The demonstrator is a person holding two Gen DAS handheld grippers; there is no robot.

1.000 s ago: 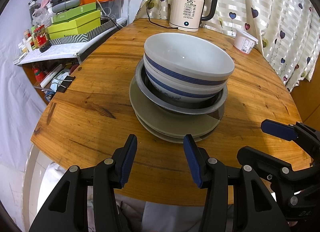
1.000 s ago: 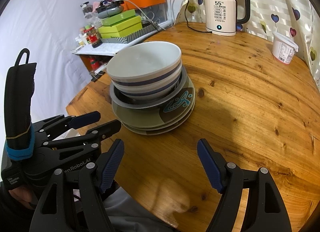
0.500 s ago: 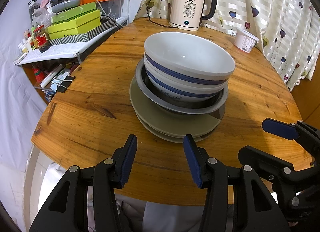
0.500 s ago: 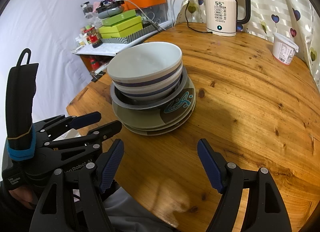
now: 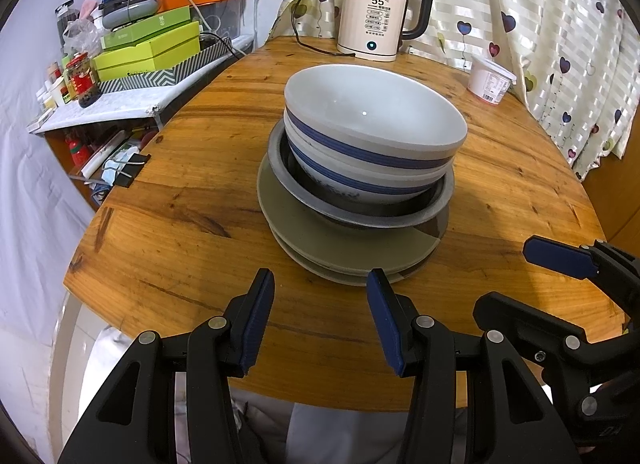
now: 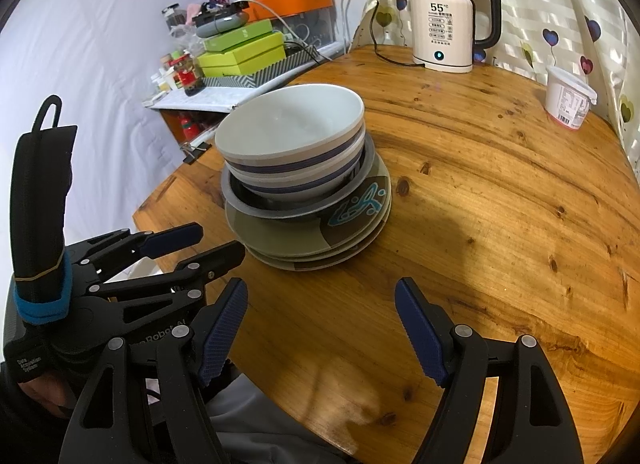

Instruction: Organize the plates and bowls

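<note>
The left gripper (image 5: 318, 312), black-framed with blue pads, hangs over the near edge of the round wooden table (image 5: 192, 224) with its jaws parted and nothing between them, just short of the crockery stack; compared with a second ago it has hardly shifted, the stack sitting a touch lower and nearer in its view. The right gripper (image 6: 320, 328), of the same build, is likewise spread wide and empty, held beside its partner over the table's front edge, and its view is almost unchanged from the earlier frames. Straight ahead of both stands the stack near the middle of the table: two white ceramic bowls with blue bands (image 5: 372, 132), nested one inside the other, rest in a shallow grey metal dish (image 5: 360, 212), which sits on a pile of olive-grey plates (image 5: 320, 232) whose top plate carries a brown patch with a turquoise motif (image 6: 356, 208). Beyond the stack, at the table's far edge, a cream electric kettle with a black handle (image 5: 380, 20) shows 55 on its display, and a white plastic tub (image 5: 490, 78) stands to its right by the heart-print curtain (image 5: 560, 24). To the left, green boxes (image 5: 148, 48) are piled on a side shelf.
</note>
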